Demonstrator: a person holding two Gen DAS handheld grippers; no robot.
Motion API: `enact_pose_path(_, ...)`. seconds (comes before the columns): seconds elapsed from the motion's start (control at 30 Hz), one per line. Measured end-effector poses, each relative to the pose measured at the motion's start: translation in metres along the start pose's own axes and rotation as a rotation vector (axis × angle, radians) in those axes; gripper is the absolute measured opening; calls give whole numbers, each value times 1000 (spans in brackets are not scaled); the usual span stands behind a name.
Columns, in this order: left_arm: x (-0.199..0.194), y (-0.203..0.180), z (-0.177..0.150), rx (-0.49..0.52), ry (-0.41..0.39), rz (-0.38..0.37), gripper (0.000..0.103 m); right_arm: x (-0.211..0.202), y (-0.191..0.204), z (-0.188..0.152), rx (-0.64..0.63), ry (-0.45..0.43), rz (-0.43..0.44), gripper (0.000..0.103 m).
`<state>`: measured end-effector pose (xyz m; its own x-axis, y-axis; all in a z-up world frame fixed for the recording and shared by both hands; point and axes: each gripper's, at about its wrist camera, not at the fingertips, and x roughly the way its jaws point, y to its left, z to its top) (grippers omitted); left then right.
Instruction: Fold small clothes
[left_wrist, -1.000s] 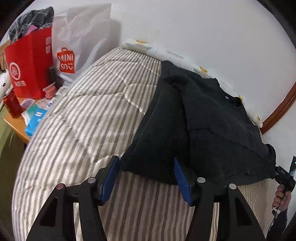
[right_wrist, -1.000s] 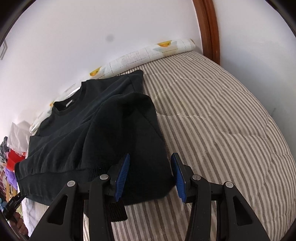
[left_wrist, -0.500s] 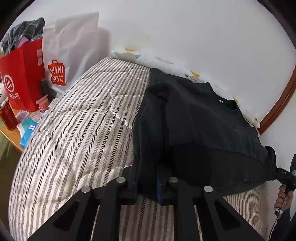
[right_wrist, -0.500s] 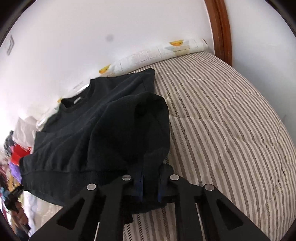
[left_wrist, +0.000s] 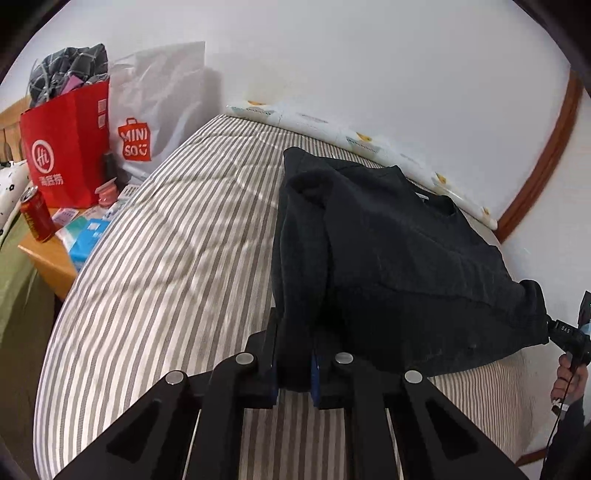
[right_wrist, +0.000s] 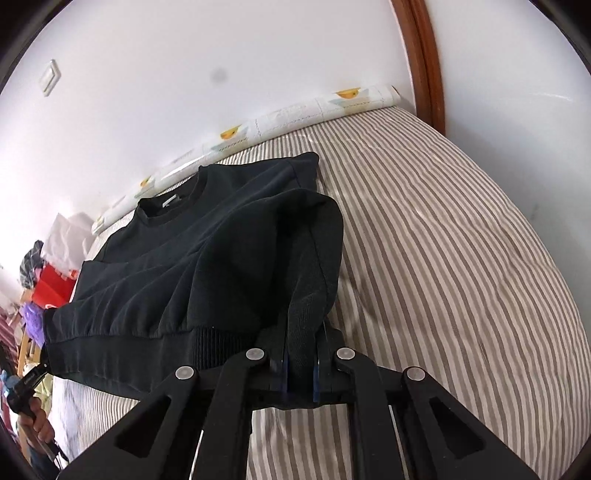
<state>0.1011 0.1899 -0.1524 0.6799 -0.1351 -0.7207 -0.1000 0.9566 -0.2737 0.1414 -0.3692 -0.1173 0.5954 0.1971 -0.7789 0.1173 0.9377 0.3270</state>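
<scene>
Left gripper (left_wrist: 293, 363) clamped on 1 folded-in sleeve of a black sweatshirt (left_wrist: 399, 251), right gripper (right_wrist: 300, 373) clamped on the other sleeve, garment spread collar-away on a striped bed (left_wrist: 166, 266), hem edge lifted.

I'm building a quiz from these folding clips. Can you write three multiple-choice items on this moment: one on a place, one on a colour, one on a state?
1. Where does the black knit sweatshirt lie?
A. on the striped grey-and-white bed cover
B. in the red paper bag
C. on the wooden bedside table

2. What colour is the can on that table?
A. blue
B. red
C. green

3. How does the left gripper stand?
A. open above the bed
B. shut on nothing
C. shut on the sweatshirt's hem

Key: 1 A, the sweatshirt spreads over the stripes; 2 B, the can's body is red; 3 C, black cloth fills the gap between its pads, as with the right gripper.
</scene>
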Motion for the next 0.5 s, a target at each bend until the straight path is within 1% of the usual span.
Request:
enact_pose_path(0.13,-15,1,-21,11,4,-7,12,-20,-9,-31,8,2,-1,9)
enact_pose_path(0.2,-20,0,-29,24,13,-11,12,-27,-13,-41,15,1,-4,8)
enact_pose_path(0.37,-24,0,-36,34,25,-14,13,-44,-17,-60,26,-20,-35,10)
enact_pose_path(0.4,-25,-1,-36,39,28,-9,14,-48,-16,-61,22,-25,-60,11)
enact_pose_path(0.43,-27,-1,-36,48,26,3,17,-54,-14,-62,14,-31,-93,15)
enact_pose_path(0.47,-31,-3,-36,66,11,25,19,-61,-12,-63,2,-41,-124,16)
enact_pose_path(0.5,-35,-5,-37,81,-3,42,26,-66,-8,-64,-8,-52,-146,17)
